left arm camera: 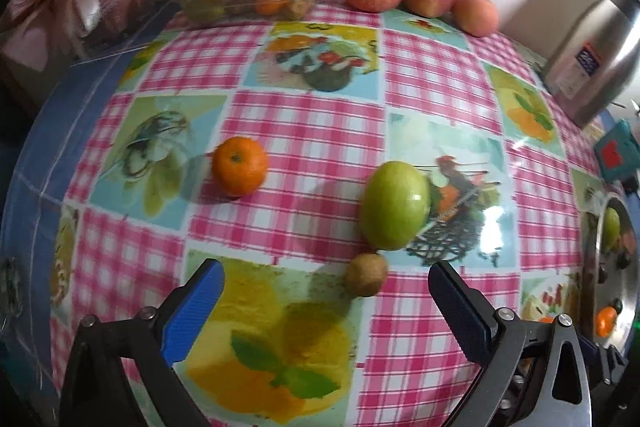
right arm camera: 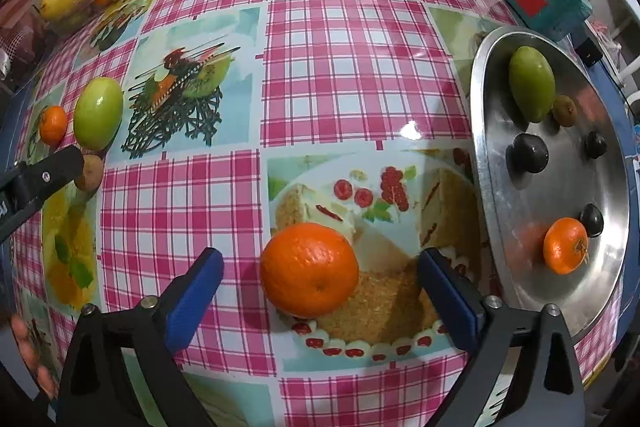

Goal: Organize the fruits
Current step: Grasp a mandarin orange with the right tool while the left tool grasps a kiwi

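Looking down the right gripper (right arm camera: pixel 320 281), you can see its blue pads spread wide, with the big orange (right arm camera: pixel 309 270) sitting on the desk between them. The pads do not touch it yet. It lies near the metal tray (right arm camera: pixel 486 163) at the right edge of the desk, where a green fruit, a small orange and some dark fruits already rest.

I think the orange will feel firm and a bit heavy, with bumpy skin that grips well. It is round, so it may roll away. Take it across its fat middle, one pad on each side, and squeeze softly so it does not squash.

Your left gripper (left arm camera: pixel 326 301) is spread wide too, and it holds nothing. Just past its pads lies a small brown fruit (left arm camera: pixel 366 274), touching a green fruit (left arm camera: pixel 395 205). Another small orange (left arm camera: pixel 239 166) sits apart, toward the left edge. The brown one looks tiny and light, so it could slip out.
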Motion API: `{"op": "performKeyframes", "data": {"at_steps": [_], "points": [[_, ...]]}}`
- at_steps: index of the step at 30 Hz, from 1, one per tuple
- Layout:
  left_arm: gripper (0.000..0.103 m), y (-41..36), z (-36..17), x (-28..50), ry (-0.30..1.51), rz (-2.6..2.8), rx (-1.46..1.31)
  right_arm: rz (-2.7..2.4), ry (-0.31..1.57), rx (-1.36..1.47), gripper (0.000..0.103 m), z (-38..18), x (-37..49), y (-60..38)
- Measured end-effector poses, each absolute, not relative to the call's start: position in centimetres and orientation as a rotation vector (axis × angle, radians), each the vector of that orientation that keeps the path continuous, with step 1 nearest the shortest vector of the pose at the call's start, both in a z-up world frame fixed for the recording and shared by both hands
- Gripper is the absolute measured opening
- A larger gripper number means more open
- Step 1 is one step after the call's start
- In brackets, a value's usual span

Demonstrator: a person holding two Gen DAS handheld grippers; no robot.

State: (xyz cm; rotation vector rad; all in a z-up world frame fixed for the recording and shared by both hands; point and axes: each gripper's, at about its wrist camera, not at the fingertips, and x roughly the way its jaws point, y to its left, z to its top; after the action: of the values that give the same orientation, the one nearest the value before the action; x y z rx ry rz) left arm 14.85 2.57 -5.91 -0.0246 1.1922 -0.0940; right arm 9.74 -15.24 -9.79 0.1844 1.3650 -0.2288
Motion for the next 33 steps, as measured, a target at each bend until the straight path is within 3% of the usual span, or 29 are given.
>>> {"op": "performKeyframes", "data": {"at_steps": [17, 23, 26, 28, 33], "points": [[0.102, 1.0, -7.4, 15.0, 1.249, -0.161, -0.038, -0.278, 1.248, 0.198, 0.103, -10.2, 8.1, -14.5], [0.087, 1.0, -7.4, 15.1, 1.252, -0.167, -0.069, -0.253, 1.302, 0.212, 0.102, -9.9, 8.1, -14.9], [0.072, 0.9, -7.3, 15.2, 1.255, -0.180, -0.067, -0.258, 1.296, 0.214, 0.088, -9.5, 8.1, -14.8], [0.062, 0.7, -7.3, 15.2, 1.259, -0.188, -0.067, -0.230, 1.287, 0.216, 0.069, -8.9, 8.2, -14.7], [0.032, 0.4, -7.1, 15.1, 1.252, -0.202, -0.070, -0.199, 1.286, 0.240, 0.046, -7.8, 8.1, -14.2]]}}
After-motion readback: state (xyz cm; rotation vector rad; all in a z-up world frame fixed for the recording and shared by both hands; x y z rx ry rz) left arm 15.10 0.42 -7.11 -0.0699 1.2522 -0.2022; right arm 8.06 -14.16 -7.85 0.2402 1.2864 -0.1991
